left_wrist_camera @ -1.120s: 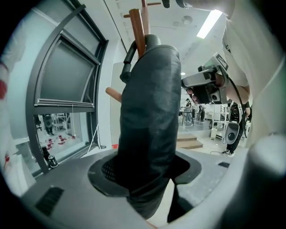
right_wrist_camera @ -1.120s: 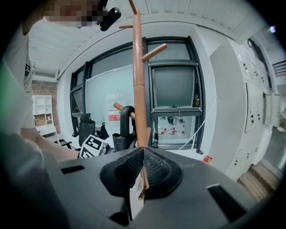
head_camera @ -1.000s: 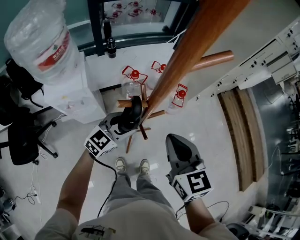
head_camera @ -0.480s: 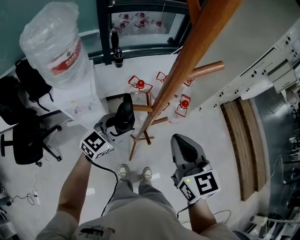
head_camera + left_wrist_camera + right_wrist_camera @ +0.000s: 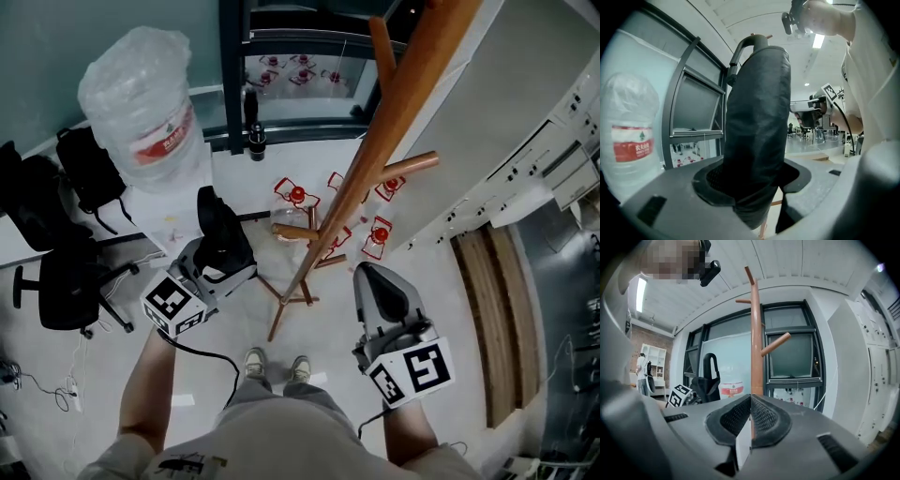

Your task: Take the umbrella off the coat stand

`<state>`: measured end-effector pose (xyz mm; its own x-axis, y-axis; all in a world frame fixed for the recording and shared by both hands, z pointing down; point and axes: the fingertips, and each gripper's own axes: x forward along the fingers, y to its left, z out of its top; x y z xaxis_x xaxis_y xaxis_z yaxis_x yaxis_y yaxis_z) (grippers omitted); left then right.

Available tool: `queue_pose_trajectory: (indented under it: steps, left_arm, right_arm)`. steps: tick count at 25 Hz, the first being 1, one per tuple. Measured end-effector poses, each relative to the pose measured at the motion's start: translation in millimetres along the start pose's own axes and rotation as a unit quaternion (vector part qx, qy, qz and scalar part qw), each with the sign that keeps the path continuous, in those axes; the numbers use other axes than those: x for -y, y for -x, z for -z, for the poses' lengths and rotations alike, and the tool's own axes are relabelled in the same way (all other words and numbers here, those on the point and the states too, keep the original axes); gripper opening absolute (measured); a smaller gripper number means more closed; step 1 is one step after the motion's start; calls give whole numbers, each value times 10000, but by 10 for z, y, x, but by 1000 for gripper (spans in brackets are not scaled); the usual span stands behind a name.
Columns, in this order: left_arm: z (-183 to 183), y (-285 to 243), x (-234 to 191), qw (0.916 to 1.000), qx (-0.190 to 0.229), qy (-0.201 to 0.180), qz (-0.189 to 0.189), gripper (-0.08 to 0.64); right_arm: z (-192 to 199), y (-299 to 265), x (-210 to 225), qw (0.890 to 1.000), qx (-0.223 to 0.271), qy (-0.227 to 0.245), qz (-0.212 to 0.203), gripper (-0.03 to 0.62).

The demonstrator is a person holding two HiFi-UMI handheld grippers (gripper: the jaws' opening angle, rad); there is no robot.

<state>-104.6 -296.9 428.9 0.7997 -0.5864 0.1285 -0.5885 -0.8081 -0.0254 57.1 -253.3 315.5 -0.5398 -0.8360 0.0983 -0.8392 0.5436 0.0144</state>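
Here, in the head view, the left gripper (image 5: 217, 267) is seen clamped on a folded black umbrella (image 5: 217, 223). The umbrella is held upright, clear of the wooden coat stand (image 5: 378, 141) and to its left. The right gripper (image 5: 375, 286) is raised on the other side of the stand's pole, its jaws pressed together on nothing. The stand's feet are planted on the pale floor (image 5: 328, 347), with red-capped bottles (image 5: 296, 197) grouped just behind them. A large water bottle (image 5: 141, 112) is pictured beyond the left gripper.

In the left gripper view, the umbrella fills the middle of the frame. Its black sleeve is pinched between the two pads, and its curved handle (image 5: 745, 44) is shown at the top. The water bottle is visible at the left edge, in front of a dark window frame (image 5: 682, 98).

In the right gripper view, the jaws are shown shut tight, pad against pad, with nothing between them. The coat stand is seen straight ahead, its pegs bare. The umbrella is seen to the stand's left, gripped by the other tool and apart from the pole.
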Motion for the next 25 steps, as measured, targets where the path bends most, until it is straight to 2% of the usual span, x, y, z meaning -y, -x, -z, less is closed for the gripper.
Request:
queue_pose_trajectory:
  steps: [5, 10, 13, 18, 25]
  left_arm:
    - [-441, 260, 27, 9993, 198, -136, -275, 258]
    - [-756, 473, 48, 9968, 223, -369, -675, 258]
    - [-914, 594, 93, 9955, 356, -359, -800, 258]
    - [-1083, 780, 196, 9926, 545, -452, -987, 258]
    - [-1137, 891, 416, 9898, 615, -562, -1159, 258]
  right_arm:
    - [-294, 19, 53, 9994, 323, 124, 32, 6]
    - [-554, 69, 57, 9975, 676, 200, 26, 6]
    - [-678, 113, 36, 9963, 824, 244, 0, 6]
    - [-761, 165, -47, 9945, 1001, 283, -100, 6]
    - [-711, 174, -168, 9940, 971, 433, -237, 6]
